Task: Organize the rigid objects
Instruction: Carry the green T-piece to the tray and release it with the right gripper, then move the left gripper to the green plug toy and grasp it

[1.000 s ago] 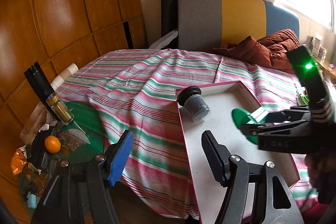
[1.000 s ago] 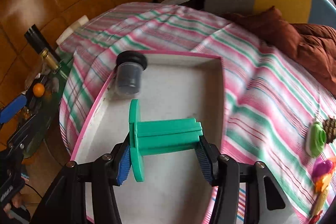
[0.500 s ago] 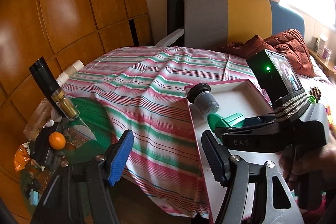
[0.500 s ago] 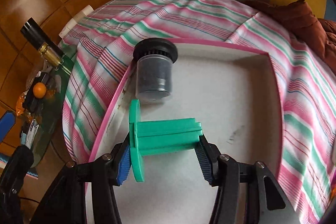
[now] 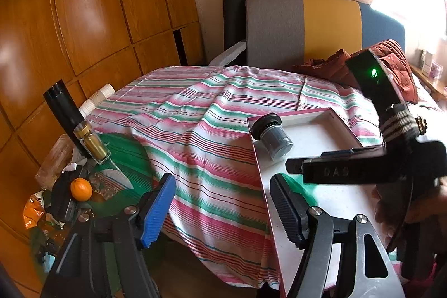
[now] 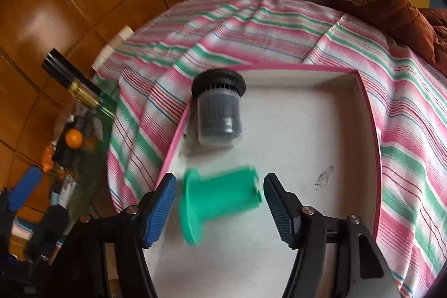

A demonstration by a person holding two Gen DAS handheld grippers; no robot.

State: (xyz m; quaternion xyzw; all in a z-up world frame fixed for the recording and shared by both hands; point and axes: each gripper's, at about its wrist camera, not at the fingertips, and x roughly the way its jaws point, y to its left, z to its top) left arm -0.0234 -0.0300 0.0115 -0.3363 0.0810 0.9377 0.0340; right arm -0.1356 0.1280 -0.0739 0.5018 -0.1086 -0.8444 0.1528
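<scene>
A green plastic spool [image 6: 220, 200] lies blurred and tilted on the white floor of the pink-rimmed tray [image 6: 279, 67]. My right gripper [image 6: 219, 186] straddles it, jaws opening, with a gap at each pad, so nothing is gripped. A dark grey jar with a black lid [image 6: 219, 108] lies on its side at the tray's left rim, just beyond the spool. In the left wrist view my left gripper [image 5: 222, 183] hangs open over the bed's edge, nothing between its fingers, beside the tray [image 5: 321, 141]. The right gripper [image 5: 296, 166] there hides most of the spool [image 5: 303, 187].
The tray rests on a bed with a striped sheet [image 5: 195, 130]. A low green-topped table at the left holds an orange [image 5: 81, 189], a gold-capped glass bottle [image 5: 92, 143] and a black tube [image 5: 62, 108]. A rust-brown jacket [image 5: 396, 66] and a chair [image 5: 301, 27] stand behind.
The right gripper came down over the tray with the green spool, then its jaws parted and the spool dropped free, tilting. The left gripper has stayed put.
</scene>
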